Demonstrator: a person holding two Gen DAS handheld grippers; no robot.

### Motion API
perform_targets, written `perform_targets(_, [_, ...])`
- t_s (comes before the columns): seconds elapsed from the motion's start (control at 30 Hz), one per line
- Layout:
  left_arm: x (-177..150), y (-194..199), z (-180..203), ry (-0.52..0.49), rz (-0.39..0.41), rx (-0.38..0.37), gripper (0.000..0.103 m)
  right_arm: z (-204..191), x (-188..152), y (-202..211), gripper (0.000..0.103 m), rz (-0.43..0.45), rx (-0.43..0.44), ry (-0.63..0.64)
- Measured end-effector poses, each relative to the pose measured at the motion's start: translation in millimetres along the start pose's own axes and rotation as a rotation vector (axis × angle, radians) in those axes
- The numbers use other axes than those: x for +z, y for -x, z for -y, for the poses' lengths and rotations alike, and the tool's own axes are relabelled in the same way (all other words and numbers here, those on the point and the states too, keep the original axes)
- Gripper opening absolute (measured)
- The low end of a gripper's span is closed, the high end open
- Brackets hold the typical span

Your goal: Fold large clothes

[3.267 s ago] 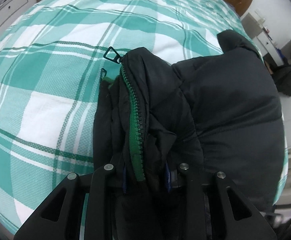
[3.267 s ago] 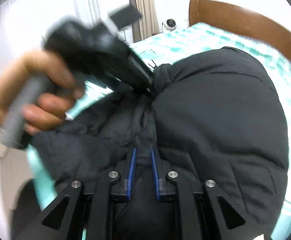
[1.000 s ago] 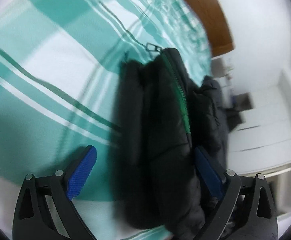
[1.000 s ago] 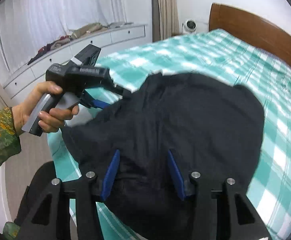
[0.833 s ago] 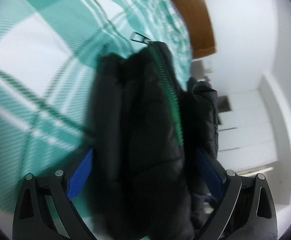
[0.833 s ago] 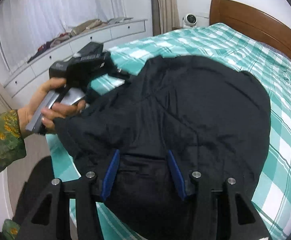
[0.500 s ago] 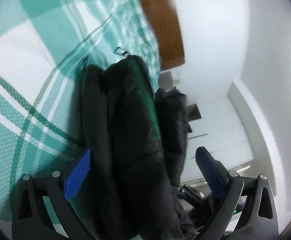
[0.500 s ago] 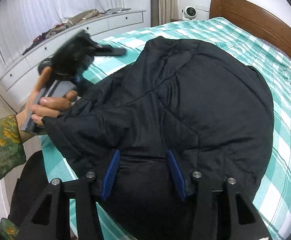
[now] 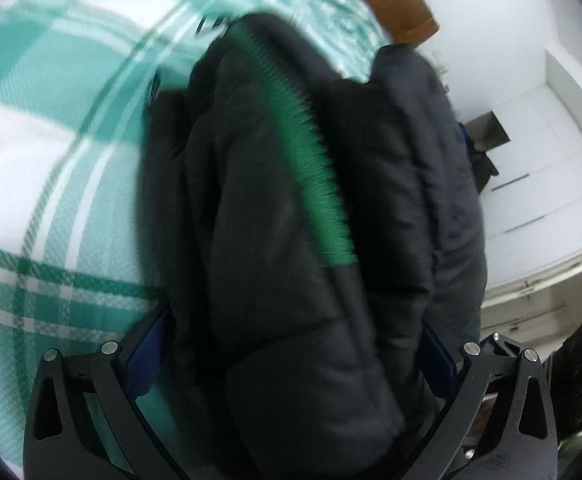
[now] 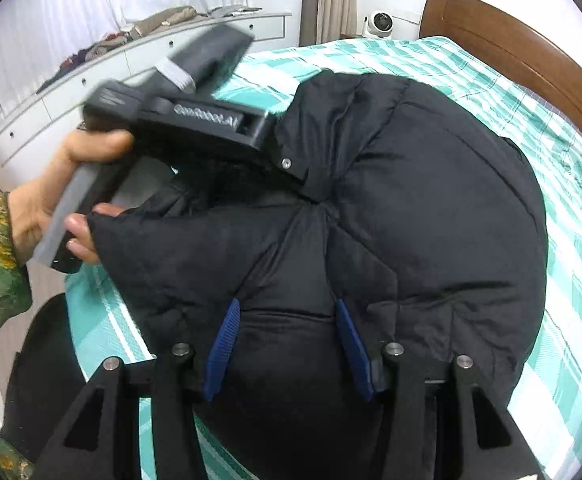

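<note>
A black puffer jacket (image 10: 411, 220) lies bunched on the bed, and a green zipper (image 9: 311, 160) runs along its folded edge. My left gripper (image 9: 293, 344) is wide and its jaws are still opening. A thick fold of the jacket (image 9: 291, 260) fills the gap between its blue pads (image 9: 151, 340), which do not pinch it. In the right wrist view a hand (image 10: 51, 192) holds that left gripper (image 10: 287, 160), its tips tucked into a jacket crease. My right gripper (image 10: 287, 340) hovers half open over the jacket's near edge, with its pads (image 10: 223, 340) apart from the fabric.
The bed carries a green and white plaid sheet (image 10: 571, 240) and ends in a brown wooden headboard (image 10: 511, 60). A white drawer unit (image 10: 91, 80) with clothes on top stands at the left, a small white fan (image 10: 379, 24) behind. White cupboards (image 9: 539, 160) line the right.
The left gripper swung in from beside the jacket, rolled, and pushed onto its zipper fold with jaws a little wider. The right gripper stayed nearly still above the jacket.
</note>
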State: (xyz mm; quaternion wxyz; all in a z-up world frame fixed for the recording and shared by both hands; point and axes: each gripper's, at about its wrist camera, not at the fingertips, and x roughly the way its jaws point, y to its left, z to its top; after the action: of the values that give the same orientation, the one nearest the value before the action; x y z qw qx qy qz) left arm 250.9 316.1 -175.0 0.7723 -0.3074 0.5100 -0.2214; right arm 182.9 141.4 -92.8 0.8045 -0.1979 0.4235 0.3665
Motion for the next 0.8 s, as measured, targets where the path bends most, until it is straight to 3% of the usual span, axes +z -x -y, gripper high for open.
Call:
perform_targets(0.07, [1, 0, -7, 0.017, -0.026, -0.02, 0.103, 9, 0, 16, 0.052, 0.016, 0.085, -0.064])
perform_targets(0.13, [7, -6, -10, 0.032, -0.06, -0.033, 0.103, 38, -8, 51, 0.053, 0.115, 0.23, -0.22])
perform_targets(0.2, [13, -16, -8, 0.042, -0.099, -0.038, 0.103, 84, -27, 81, 0.069, 0.231, 0.298, -0.394])
perform_targets(0.27, [21, -29, 2, 0.034, -0.129, -0.03, 0.103, 131, -50, 90, 0.078, 0.281, 0.29, -0.537])
perform_targets(0.33, [30, -40, 12, 0.027, -0.133, -0.025, 0.103, 169, -72, 74, 0.079, 0.241, 0.301, -0.656])
perform_targets(0.43, [30, -41, 16, 0.024, -0.122, -0.026, 0.103, 204, -98, 29, 0.079, 0.134, 0.408, -0.786])
perform_targets(0.5, [25, -34, 10, 0.024, -0.11, -0.053, 0.103, 211, -104, 2, 0.084, 0.128, 0.532, -0.833])
perform_targets(0.63, [16, -28, 0, 0.058, -0.089, -0.078, 0.103, 230, -83, -43, 0.093, 0.124, 0.649, -0.913])
perform_targets(0.73, [5, -21, 1, 0.116, -0.05, -0.055, 0.097, 227, -55, -55, 0.088, 0.116, 0.586, -0.838])
perform_targets(0.8, [-6, -4, 10, 0.123, 0.002, -0.037, 0.088, 219, -40, -37, 0.07, 0.147, 0.531, -0.752])
